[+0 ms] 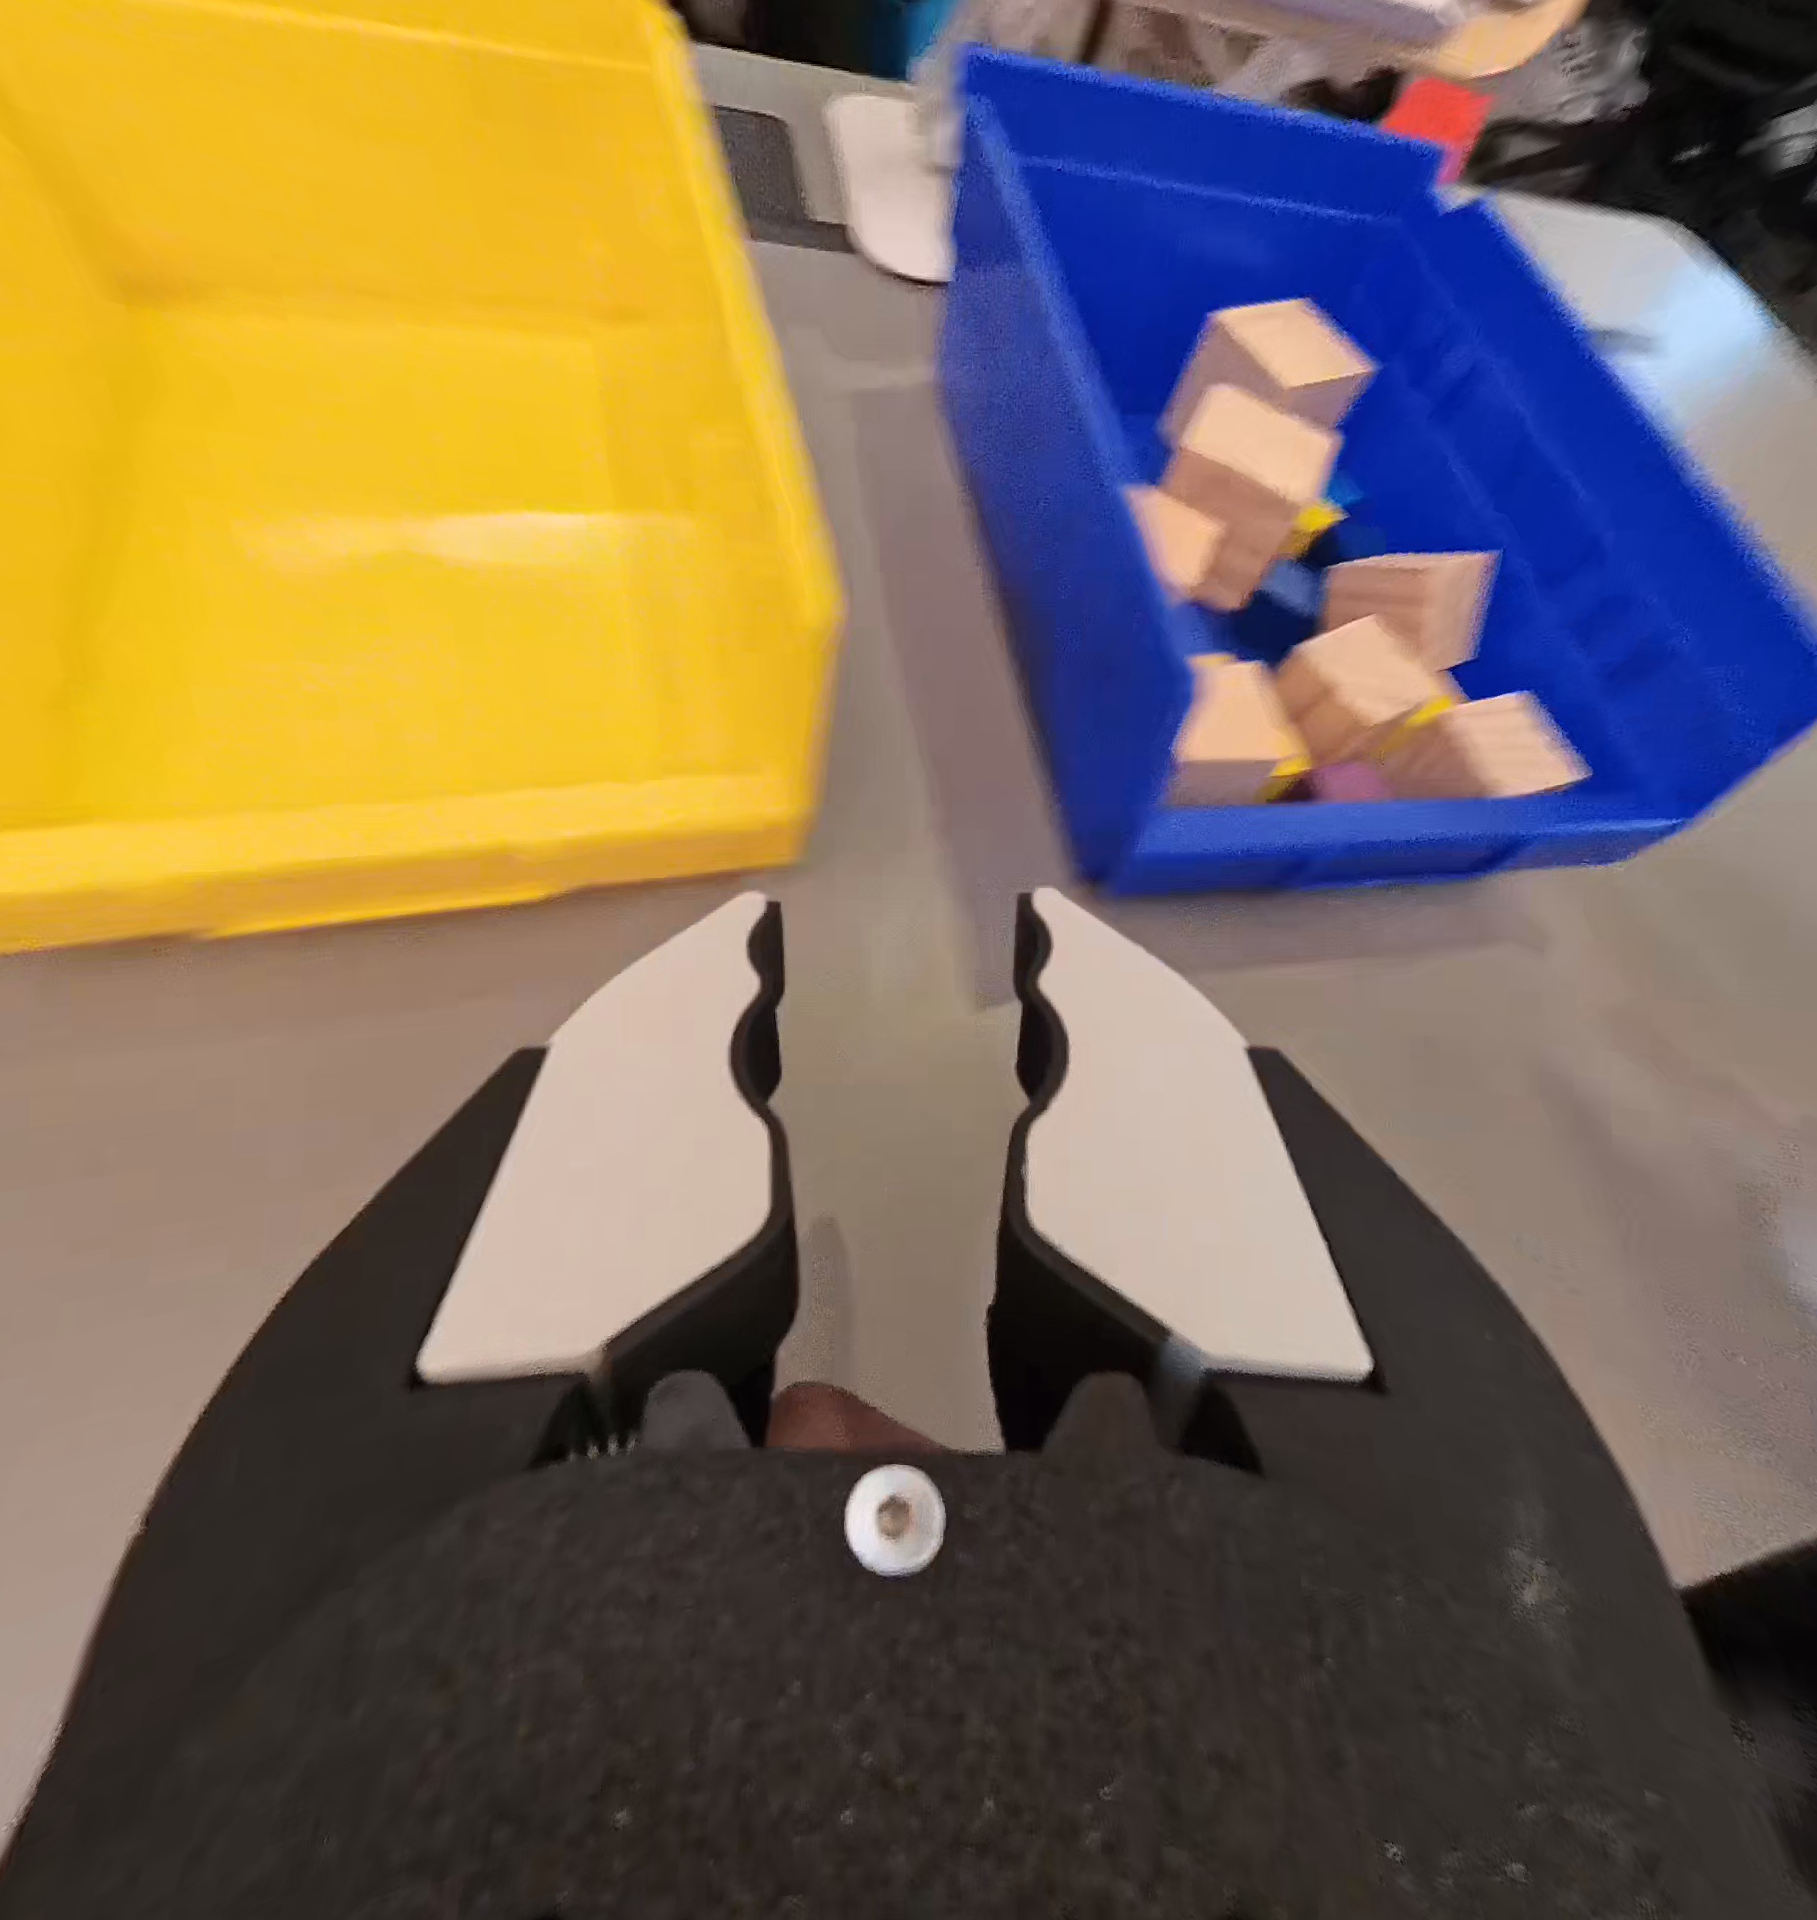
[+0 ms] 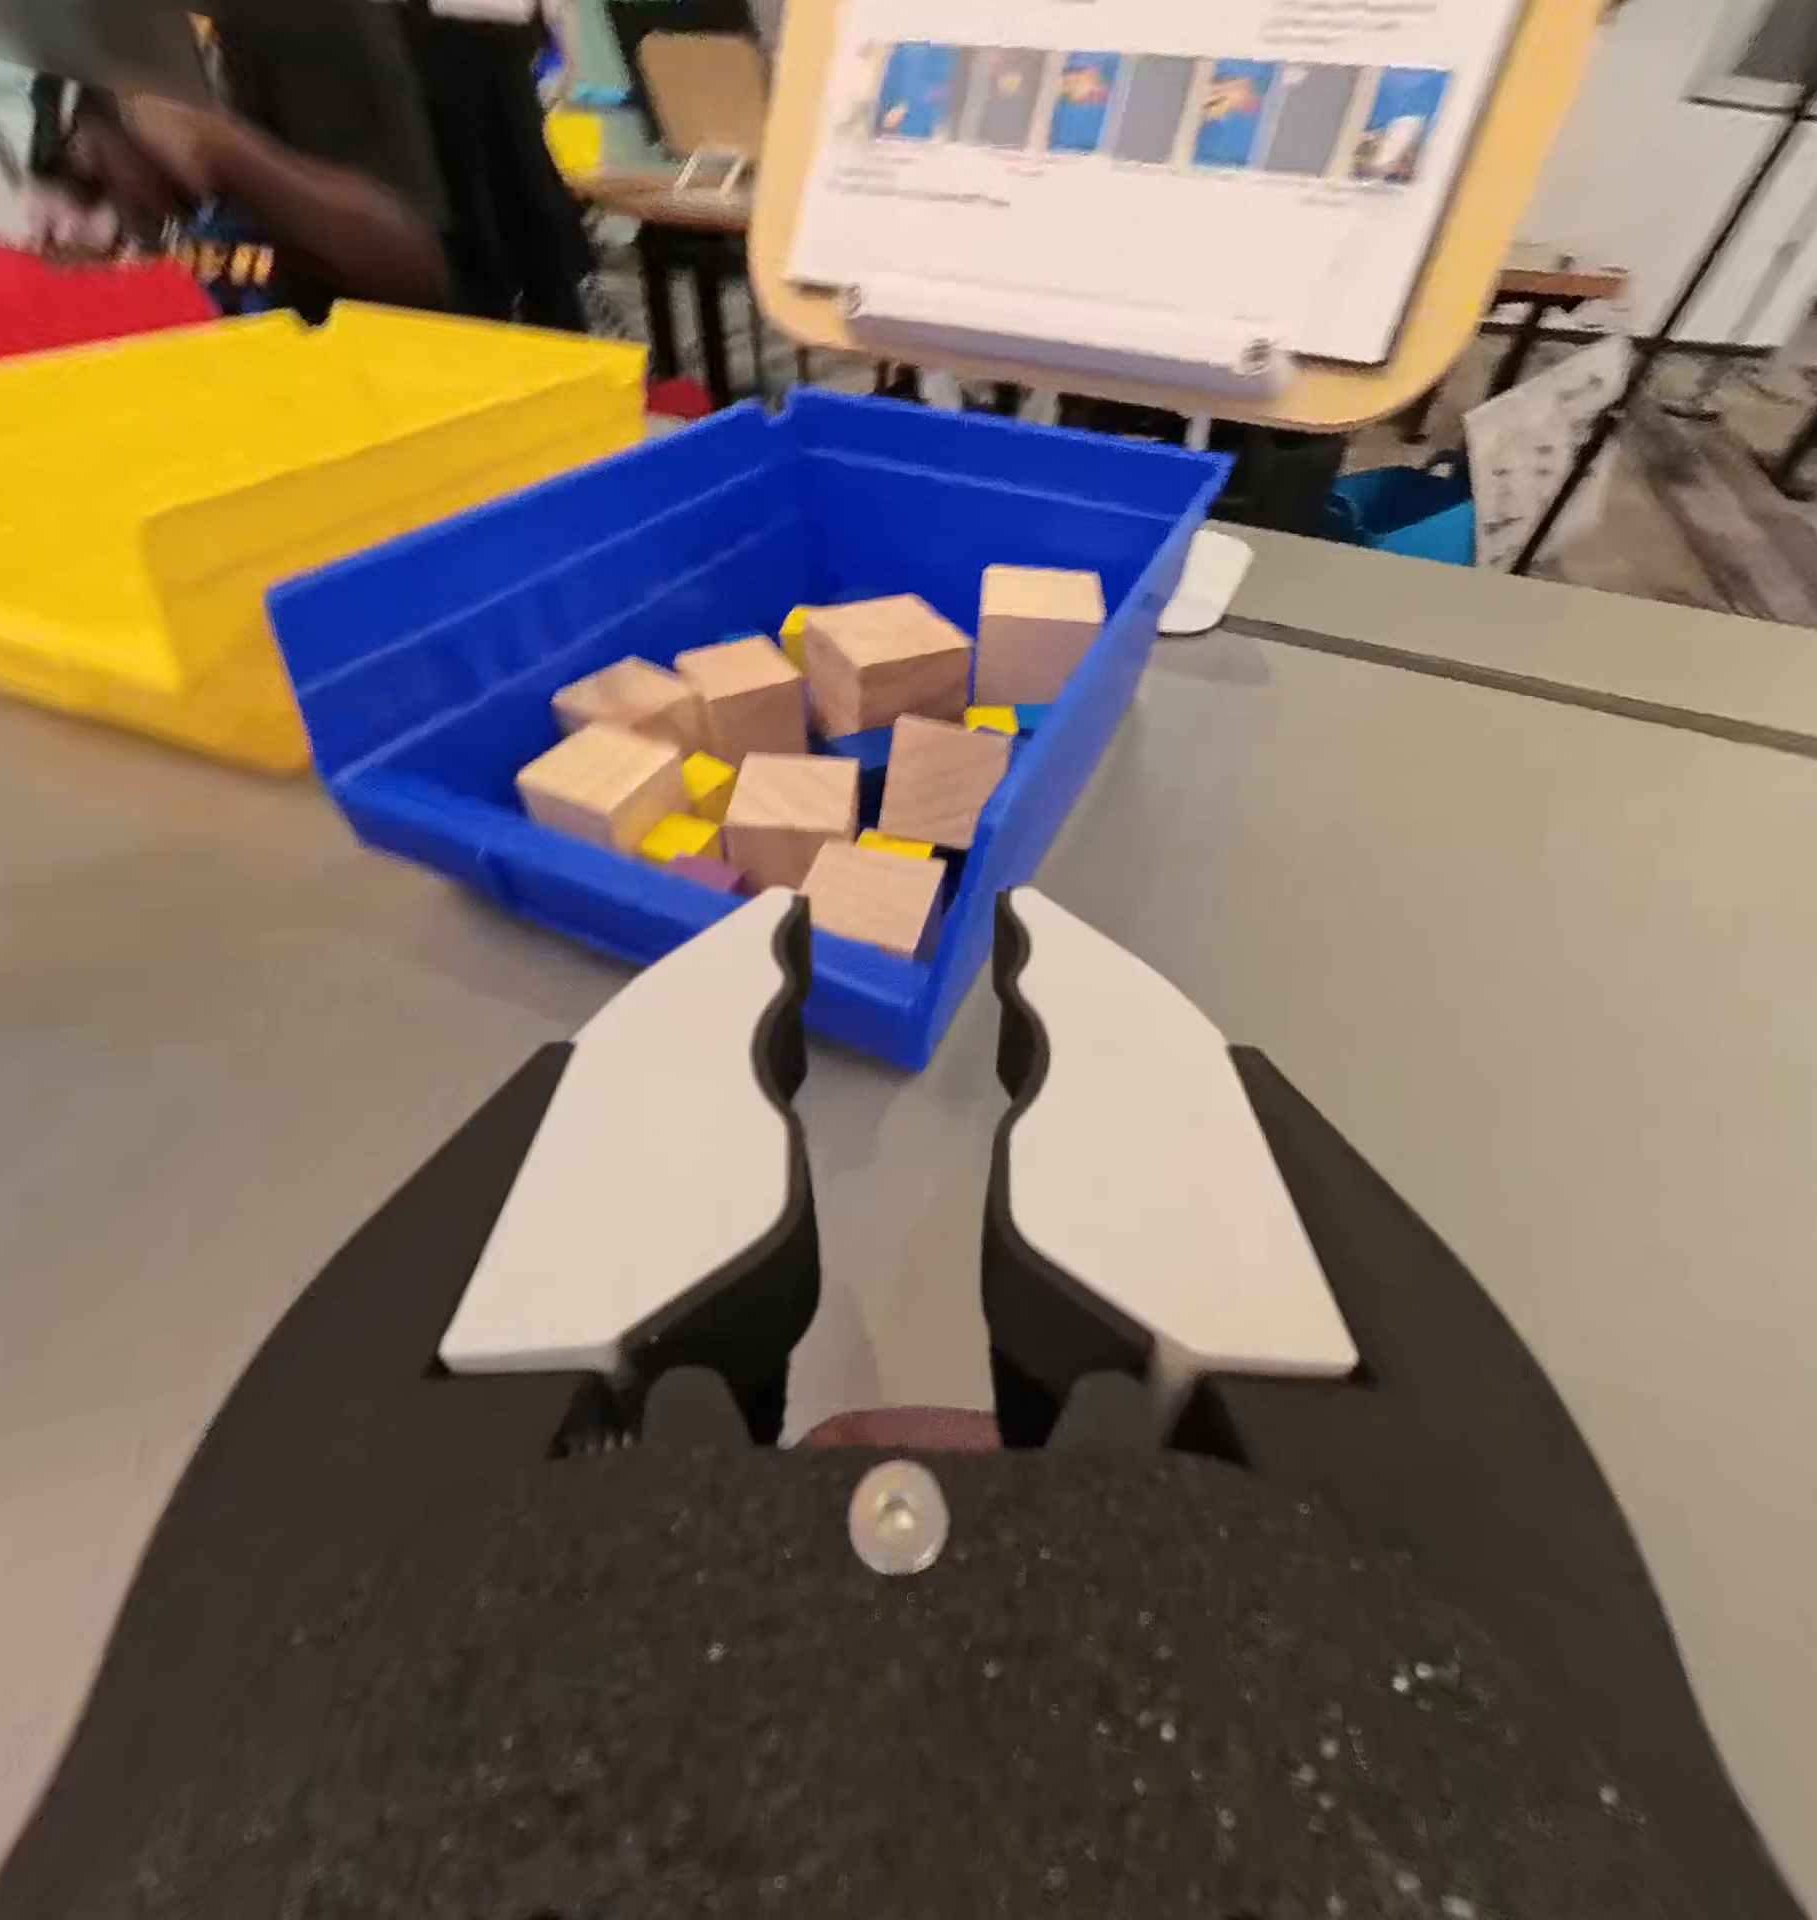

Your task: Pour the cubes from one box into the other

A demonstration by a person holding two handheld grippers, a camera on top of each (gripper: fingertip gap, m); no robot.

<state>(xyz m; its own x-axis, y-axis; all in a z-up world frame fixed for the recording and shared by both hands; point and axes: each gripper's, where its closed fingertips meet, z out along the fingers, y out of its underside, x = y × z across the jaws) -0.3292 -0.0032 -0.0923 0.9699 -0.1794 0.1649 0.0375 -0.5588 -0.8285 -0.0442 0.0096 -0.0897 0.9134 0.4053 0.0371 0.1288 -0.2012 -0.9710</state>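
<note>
The blue box (image 2: 447,665) sits on the grey bench (image 2: 1403,935) with the cubes (image 2: 888,660) heaped in its near half: big pale wooden ones over smaller yellow, blue and purple ones. Just beside it, on its left, lies the yellow box (image 1: 384,852), larger and empty. Both claws are spread and pinch nothing; the right claw (image 2: 899,914) hovers just short of the blue box's near corner, the left claw (image 1: 899,914) hangs over bare bench before the gap between the two boxes. The blue box looks like thin moulded plastic, stiff enough to lift by a wall but smooth, so a pinch on one rim may slip or let it twist once the load shifts. The wooden cubes are likely light singly yet will slide as a body when the box tips. Best hold is probably a wall pinched at each end, one claw apiece, near the low front lip and the taller back wall. Open bench lies to the right and in front; behind stand a board with a sheet (image 2: 1143,177) and a white object (image 1: 883,177) near the back edge, so tipping leftward over the yellow rim seems safest
</note>
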